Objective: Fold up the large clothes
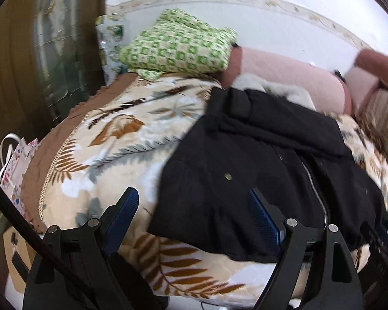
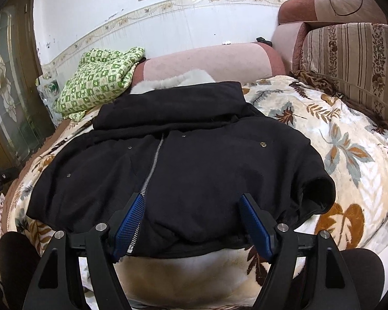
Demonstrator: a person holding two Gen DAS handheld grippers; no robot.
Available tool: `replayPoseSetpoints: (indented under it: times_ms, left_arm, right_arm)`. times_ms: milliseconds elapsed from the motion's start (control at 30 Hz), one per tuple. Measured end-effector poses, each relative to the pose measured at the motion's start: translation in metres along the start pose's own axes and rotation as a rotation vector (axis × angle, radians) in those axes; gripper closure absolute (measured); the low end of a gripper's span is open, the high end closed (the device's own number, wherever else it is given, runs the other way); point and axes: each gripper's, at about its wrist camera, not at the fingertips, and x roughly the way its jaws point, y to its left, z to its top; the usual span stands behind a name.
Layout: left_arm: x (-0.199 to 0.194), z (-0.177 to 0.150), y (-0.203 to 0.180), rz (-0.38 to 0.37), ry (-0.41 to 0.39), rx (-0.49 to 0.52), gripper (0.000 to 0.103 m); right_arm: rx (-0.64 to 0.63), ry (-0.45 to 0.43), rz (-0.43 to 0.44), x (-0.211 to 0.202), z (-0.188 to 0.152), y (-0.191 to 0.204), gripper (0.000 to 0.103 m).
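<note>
A large black coat (image 2: 194,155) with a silver zipper (image 2: 152,162) and white fur collar (image 2: 173,81) lies partly folded on a leaf-patterned blanket (image 2: 349,155). It also shows in the left wrist view (image 1: 258,160). My left gripper (image 1: 192,193) is open and empty, above the coat's near left edge. My right gripper (image 2: 192,199) is open and empty, its blue pads (image 2: 130,222) straddling the coat's near hem over the zipper end.
A green checked cloth (image 2: 101,82) lies at the back left. A pink sofa back (image 2: 209,59) and striped cushion (image 2: 349,64) border the blanket. A patterned bag (image 1: 15,160) and a dark wooden door (image 1: 25,51) stand to the left.
</note>
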Motion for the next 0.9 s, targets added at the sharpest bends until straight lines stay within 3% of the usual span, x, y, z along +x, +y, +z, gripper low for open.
replayPoseSetpoints:
  times_ms: [367,900]
  left_arm:
    - [0.01,-0.015,-0.038,-0.014,0.029,0.122,0.019]
    - [0.02,-0.016,-0.034,-0.015,0.074,0.106,0.019]
  right_arm:
    - [0.037,0.023,-0.01,0.01,-0.003,-0.011,0.023]
    - [0.033,0.022,-0.013,0.009,-0.003,-0.01,0.022]
